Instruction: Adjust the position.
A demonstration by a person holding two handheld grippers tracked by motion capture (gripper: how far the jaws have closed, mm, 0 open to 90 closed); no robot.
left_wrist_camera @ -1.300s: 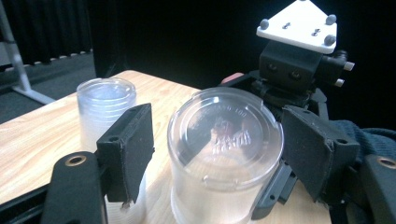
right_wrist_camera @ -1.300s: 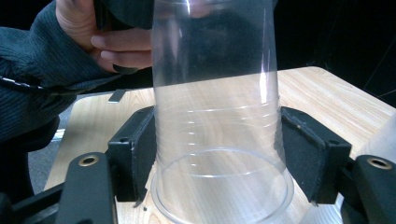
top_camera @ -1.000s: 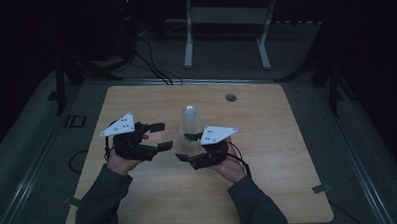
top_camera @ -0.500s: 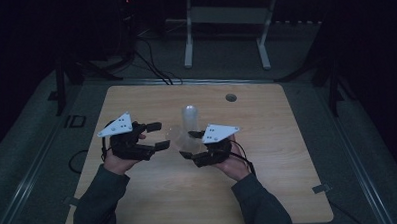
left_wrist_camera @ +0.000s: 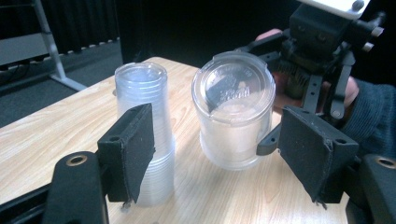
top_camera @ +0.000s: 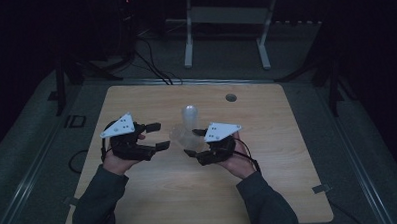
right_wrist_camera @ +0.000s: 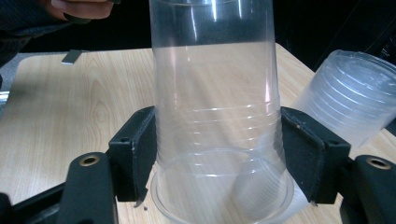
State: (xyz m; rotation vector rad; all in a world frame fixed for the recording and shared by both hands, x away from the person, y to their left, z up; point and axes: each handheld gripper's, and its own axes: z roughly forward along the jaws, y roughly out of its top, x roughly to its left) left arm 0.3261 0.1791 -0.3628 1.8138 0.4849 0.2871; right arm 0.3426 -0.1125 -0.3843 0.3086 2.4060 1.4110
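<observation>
A single clear plastic cup point(right_wrist_camera: 217, 121) lies on its side between the jaws of my right gripper point(right_wrist_camera: 219, 154), whose pads press on its wall, the rim nearest the camera. In the high view this cup point(top_camera: 180, 136) hangs just over the table's middle, with the right gripper point(top_camera: 190, 145) at its right. A stack of clear cups point(top_camera: 189, 115) stands upside down right behind it, and is seen again point(left_wrist_camera: 144, 121) in the left gripper view. My left gripper point(top_camera: 157, 136) stands open a short way left of the held cup point(left_wrist_camera: 233, 107), its bottom facing it, nothing between the pads.
The wooden table point(top_camera: 139, 204) has a round cable hole point(top_camera: 230, 97) at the back right. A white metal stand point(top_camera: 223, 21) and cables point(top_camera: 150, 63) lie on the dark floor beyond the far edge. Both forearms come in from the table's near edge.
The right gripper with its cup has shifted only slightly. The left gripper stays where it was, jaws still apart.
</observation>
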